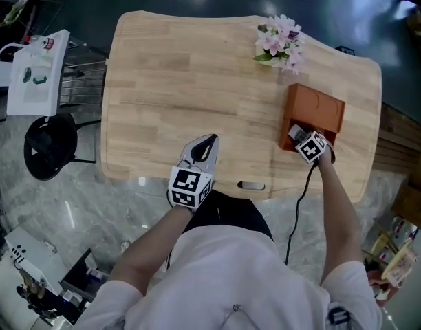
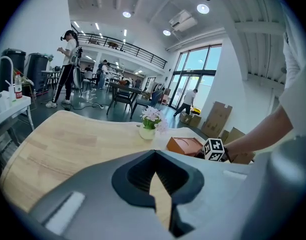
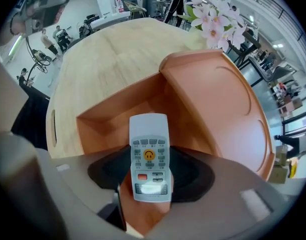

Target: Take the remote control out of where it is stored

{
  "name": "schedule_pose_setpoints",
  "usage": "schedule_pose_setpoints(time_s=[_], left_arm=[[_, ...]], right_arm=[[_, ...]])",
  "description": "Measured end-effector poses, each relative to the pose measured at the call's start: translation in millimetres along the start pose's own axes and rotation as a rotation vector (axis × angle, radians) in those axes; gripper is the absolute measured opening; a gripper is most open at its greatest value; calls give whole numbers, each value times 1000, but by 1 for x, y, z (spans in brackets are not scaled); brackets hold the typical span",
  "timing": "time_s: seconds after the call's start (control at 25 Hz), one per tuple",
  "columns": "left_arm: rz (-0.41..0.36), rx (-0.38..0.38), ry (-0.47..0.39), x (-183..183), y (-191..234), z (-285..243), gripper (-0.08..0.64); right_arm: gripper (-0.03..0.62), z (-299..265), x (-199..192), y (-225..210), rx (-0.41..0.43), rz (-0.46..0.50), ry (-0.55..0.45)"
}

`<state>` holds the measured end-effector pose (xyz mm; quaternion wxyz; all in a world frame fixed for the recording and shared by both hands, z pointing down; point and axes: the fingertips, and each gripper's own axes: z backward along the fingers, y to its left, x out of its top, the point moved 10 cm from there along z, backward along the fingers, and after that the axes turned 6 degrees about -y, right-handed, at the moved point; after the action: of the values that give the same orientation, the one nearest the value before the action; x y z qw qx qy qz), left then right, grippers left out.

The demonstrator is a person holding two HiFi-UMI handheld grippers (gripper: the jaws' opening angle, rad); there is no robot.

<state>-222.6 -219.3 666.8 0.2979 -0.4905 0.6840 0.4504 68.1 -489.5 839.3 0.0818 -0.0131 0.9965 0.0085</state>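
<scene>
In the head view the person's right arm runs straight up the right side of the frame, elbow extended, and ends at the right gripper [image 1: 301,137], which points steeply down into the near end of an orange-brown box [image 1: 323,107] at the right of the wooden table [image 1: 183,81]. Its marker cube [image 1: 311,148] faces the camera just above the wrist. The right gripper view looks down into the box's open compartment, where the remote control [image 3: 150,156] stands on end, buttons facing the camera. Its near end sits between the jaws, which are closed in against its two long sides and pinch it. The rest of the remote reaches down into the compartment, and the box's curved lid panel lies at the right of that frame. The left forearm comes in from the lower left of the head view, bent at the elbow. It carries the left gripper [image 1: 209,143] to the near edge of the table, at centre frame and well apart from the box. That gripper points up-frame and tilts somewhat downward over the wood. In its own view the jaw tips are pressed together with nothing between them, and only a thin wedge of tabletop shows behind. A small pot of pink flowers [image 1: 281,41] stands at the far edge of the table, above the box.
</scene>
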Motion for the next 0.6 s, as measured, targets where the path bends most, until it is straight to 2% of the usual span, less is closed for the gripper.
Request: schedule_pose_setpoints(time_s=[0.2, 0.36, 0.48, 0.6], left_arm=[[-30, -9, -7, 11, -1, 5, 2], [-61, -27, -14, 28, -13, 8, 2], [-113, -85, -39, 51, -26, -1, 2], [-170, -149, -78, 80, -40, -11, 2]], right_arm=[[268, 21, 9, 11, -3, 10, -46], [269, 61, 10, 16, -30, -5, -115], [268, 103, 9, 14, -88, -106, -231], [268, 157, 12, 17, -162, -230, -398]])
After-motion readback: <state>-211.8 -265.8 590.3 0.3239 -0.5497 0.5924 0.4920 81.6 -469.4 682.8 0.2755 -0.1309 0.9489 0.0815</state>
